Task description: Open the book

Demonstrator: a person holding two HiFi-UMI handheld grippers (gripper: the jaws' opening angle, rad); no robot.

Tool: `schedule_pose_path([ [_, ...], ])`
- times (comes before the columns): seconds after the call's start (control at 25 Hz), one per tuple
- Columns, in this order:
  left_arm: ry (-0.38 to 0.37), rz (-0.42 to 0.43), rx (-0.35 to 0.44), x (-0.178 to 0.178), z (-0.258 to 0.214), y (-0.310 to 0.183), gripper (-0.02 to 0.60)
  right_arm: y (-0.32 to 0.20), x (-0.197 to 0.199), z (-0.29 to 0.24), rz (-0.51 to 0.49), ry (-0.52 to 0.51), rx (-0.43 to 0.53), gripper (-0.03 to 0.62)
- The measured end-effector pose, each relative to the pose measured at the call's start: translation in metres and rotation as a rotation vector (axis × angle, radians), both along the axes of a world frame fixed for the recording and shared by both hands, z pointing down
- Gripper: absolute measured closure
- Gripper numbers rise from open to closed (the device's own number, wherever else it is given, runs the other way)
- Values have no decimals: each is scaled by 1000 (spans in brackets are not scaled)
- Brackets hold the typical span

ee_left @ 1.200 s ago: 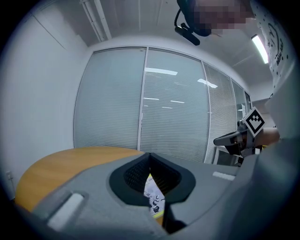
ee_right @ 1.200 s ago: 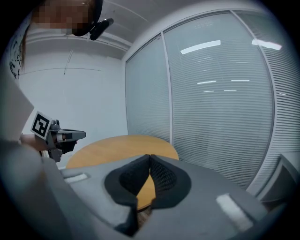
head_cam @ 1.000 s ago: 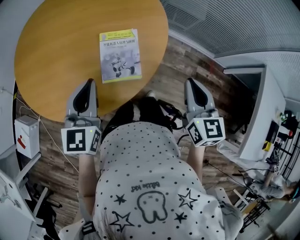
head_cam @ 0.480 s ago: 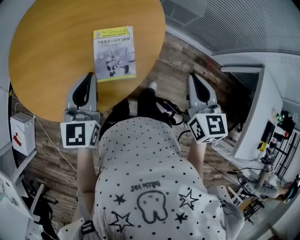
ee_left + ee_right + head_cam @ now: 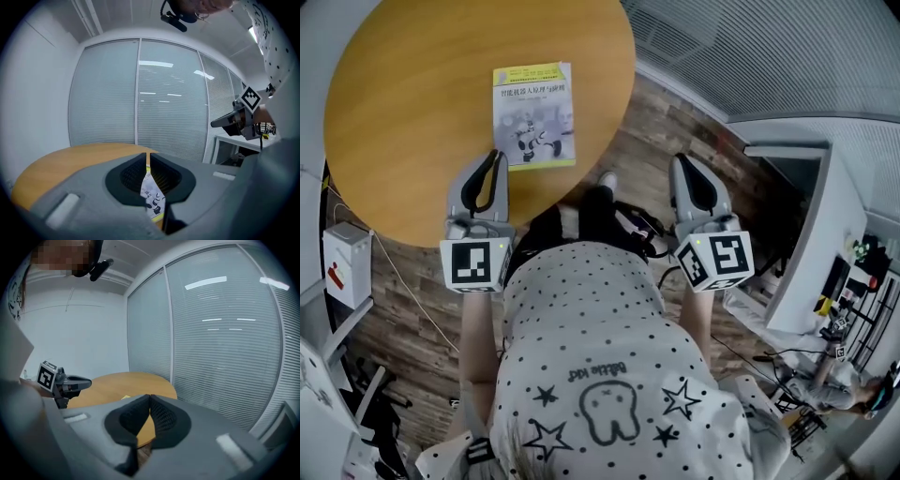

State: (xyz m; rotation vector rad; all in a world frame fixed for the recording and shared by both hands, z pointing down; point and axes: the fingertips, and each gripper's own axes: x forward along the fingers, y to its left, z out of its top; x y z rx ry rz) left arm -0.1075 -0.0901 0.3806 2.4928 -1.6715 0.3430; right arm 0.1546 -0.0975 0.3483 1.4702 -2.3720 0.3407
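A closed book with a yellow-and-grey cover lies flat near the front edge of the round wooden table. My left gripper hangs over the table edge, its tips at the book's near left corner. Its jaws are shut with nothing between them. In the left gripper view a strip of the book shows below the closed tips. My right gripper is off the table to the right, over the floor, also shut and empty. Whether the left tips touch the book is unclear.
Wood-plank floor lies right of the table. A white box stands on the floor at the left, and a white desk at the right. Glass walls with blinds stand beyond the table.
My left gripper has come down and drawn in toward the book's near left corner. The right gripper stays beside the table, little changed.
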Motion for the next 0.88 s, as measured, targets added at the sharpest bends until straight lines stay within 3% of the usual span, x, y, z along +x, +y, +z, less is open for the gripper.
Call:
schedule_pose_path([
  [0.32, -137, 143, -80, 30, 41, -4, 564, 7, -1, 16, 11, -25, -50, 591],
  [0.4, -178, 195, -107, 41, 54, -5, 463, 8, 2, 20, 23, -23, -62, 591],
  [0.88, -541, 550, -209, 105, 160, 3, 406, 18, 35, 27, 99, -14, -84, 590],
])
